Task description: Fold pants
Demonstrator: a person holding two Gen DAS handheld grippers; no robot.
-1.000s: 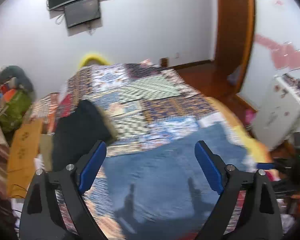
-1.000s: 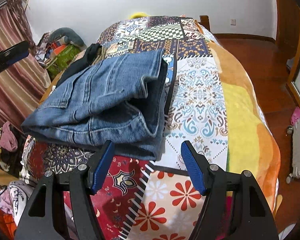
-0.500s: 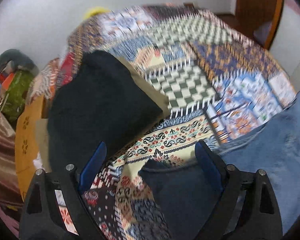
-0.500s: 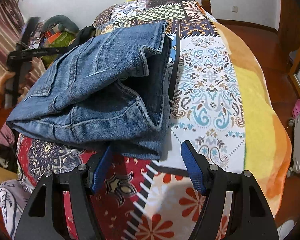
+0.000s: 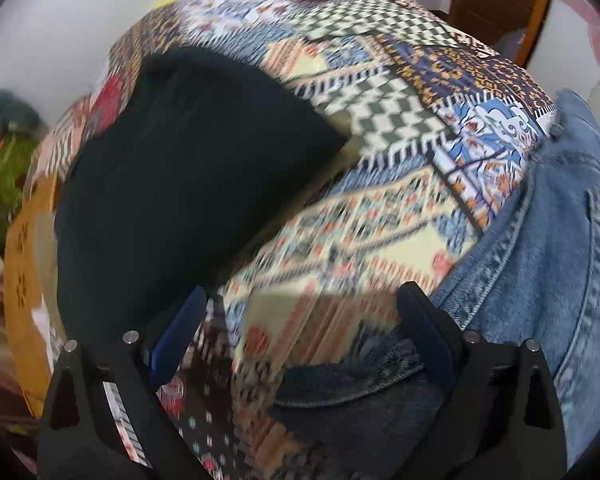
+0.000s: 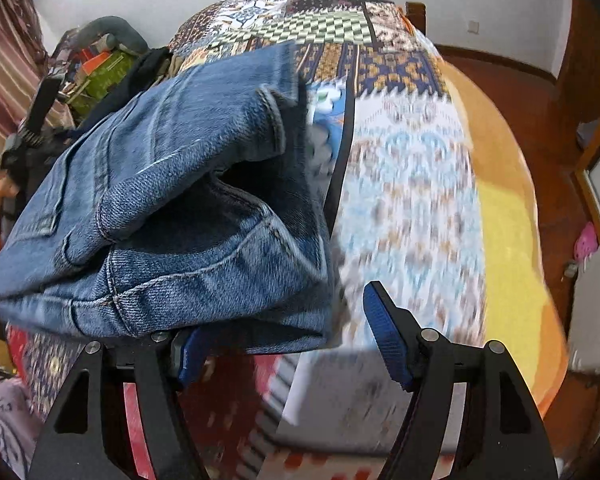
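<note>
Jeans: one folded pair of blue jeans (image 6: 172, 216) lying on the patchwork bedspread (image 6: 412, 208), near the bed's front edge; in the left wrist view they (image 5: 560, 240) fill the right side.
Other clothing: one black garment (image 5: 172, 200) on the bedspread, beyond the left gripper.
Grippers: two.
Left gripper (image 5: 300, 334): jaws wide, having just been opening; only bedspread and a dark denim edge show between them, nothing clamped.
Right gripper (image 6: 280, 332): jaws moderately apart at the near edge of the jeans; the left blue pad (image 6: 188, 354) sits under the denim hem, the right pad is clear beside it. I can't tell if it touches.
Hand: one, at the far left of the right wrist view (image 6: 4, 190), partly cut off.
Hard to make out: bedspread pattern smeared by blur; clutter beside the bed unclear.
</note>
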